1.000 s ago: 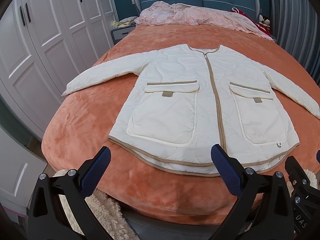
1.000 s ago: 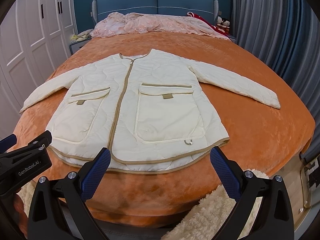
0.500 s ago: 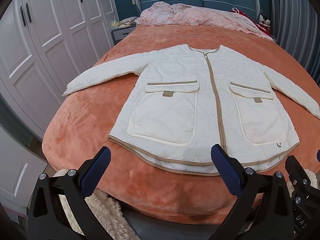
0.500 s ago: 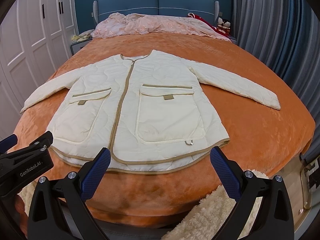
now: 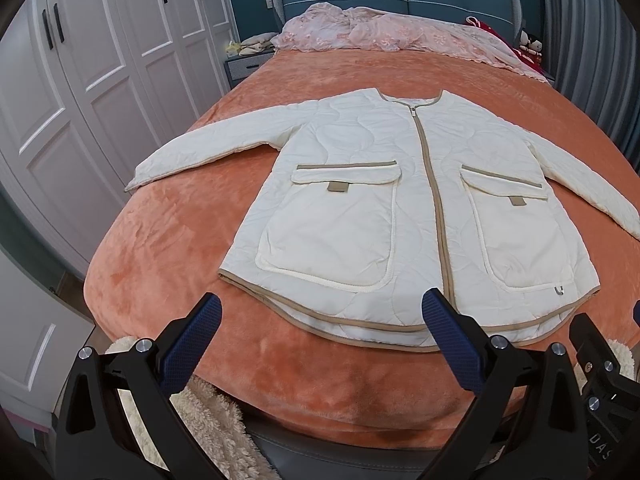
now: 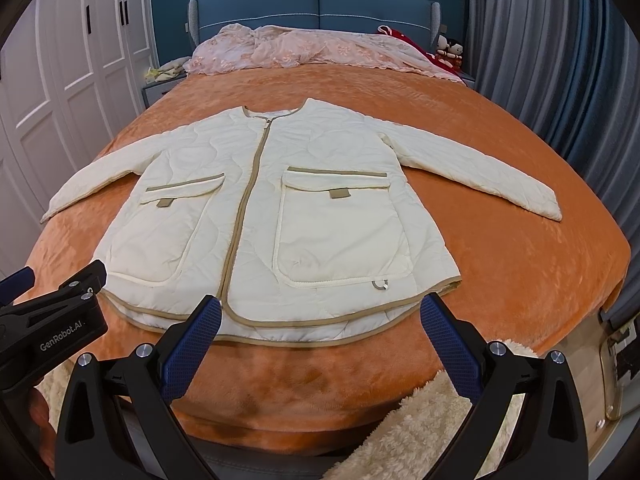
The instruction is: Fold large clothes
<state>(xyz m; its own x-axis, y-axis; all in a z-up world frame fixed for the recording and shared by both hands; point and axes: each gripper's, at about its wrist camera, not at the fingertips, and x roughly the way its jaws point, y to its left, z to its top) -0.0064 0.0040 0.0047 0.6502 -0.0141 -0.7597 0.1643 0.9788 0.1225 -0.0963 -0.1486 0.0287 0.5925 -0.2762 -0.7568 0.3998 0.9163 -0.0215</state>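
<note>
A cream quilted jacket lies flat and face up on the orange bed, zipped shut, its collar toward the blue headboard and its tan-trimmed hem at the foot edge of the bed. Both sleeves spread outward from the jacket's shoulders and rest on the bedcover. 2 flap pockets sit on either side of the jacket's zip.

The left tool hangs just short of the jacket's hem, its blue-padded fingers spread wide with nothing between them. The right tool is likewise wide open and empty, its inner finger overlapping the hem near the foot of the zip in its own view; contact cannot be judged.

A crumpled pink coverlet lies beyond the jacket's collar against the headboard. White wardrobe doors stand beyond the jacket's left-tool sleeve, grey curtains beyond the other. A fluffy cream rug lies below the foot of the bed.
</note>
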